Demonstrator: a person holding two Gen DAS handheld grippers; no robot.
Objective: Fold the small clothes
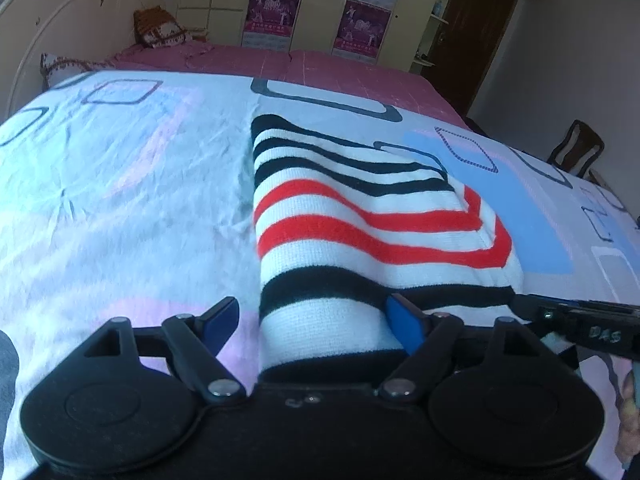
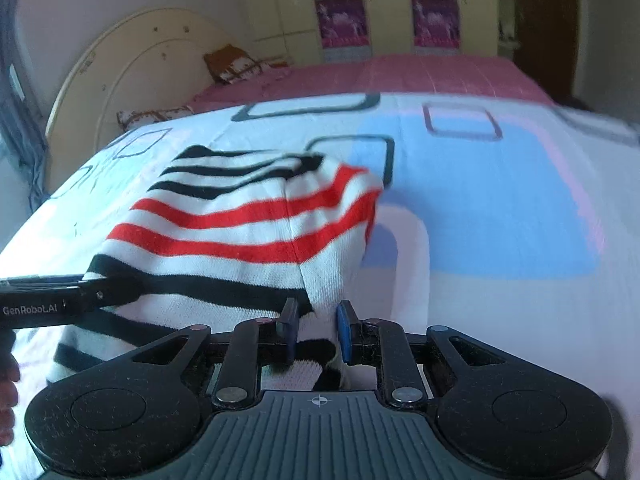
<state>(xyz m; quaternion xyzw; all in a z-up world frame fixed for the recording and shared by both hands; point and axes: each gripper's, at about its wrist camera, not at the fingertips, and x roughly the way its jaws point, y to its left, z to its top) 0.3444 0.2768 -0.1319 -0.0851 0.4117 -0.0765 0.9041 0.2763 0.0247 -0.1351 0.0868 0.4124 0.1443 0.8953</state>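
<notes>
A white knitted garment with black and red stripes (image 1: 360, 216) lies on the patterned bed sheet (image 1: 120, 200), its near edge lifted off the bed. My left gripper (image 1: 314, 320) stands open at that edge. Its right finger (image 1: 406, 324) rests against the cloth, while its left finger (image 1: 222, 324) is clear of it. My right gripper (image 2: 316, 326) is shut on the near right corner of the striped garment (image 2: 248, 220), with cloth pinched between the blue pads. The right gripper's body (image 1: 580, 320) shows at the garment's right, and the left gripper's body (image 2: 48, 300) at its left.
The white, blue and pink sheet (image 2: 480, 220) covers the near bed, with a pink bedspread (image 1: 320, 64) beyond. Pillows (image 1: 160, 30) lean on the cream headboard (image 1: 60, 20). Behind are wardrobes with posters (image 1: 272, 12) and a dark door (image 1: 480, 20). A wooden chair (image 1: 576, 148) stands right.
</notes>
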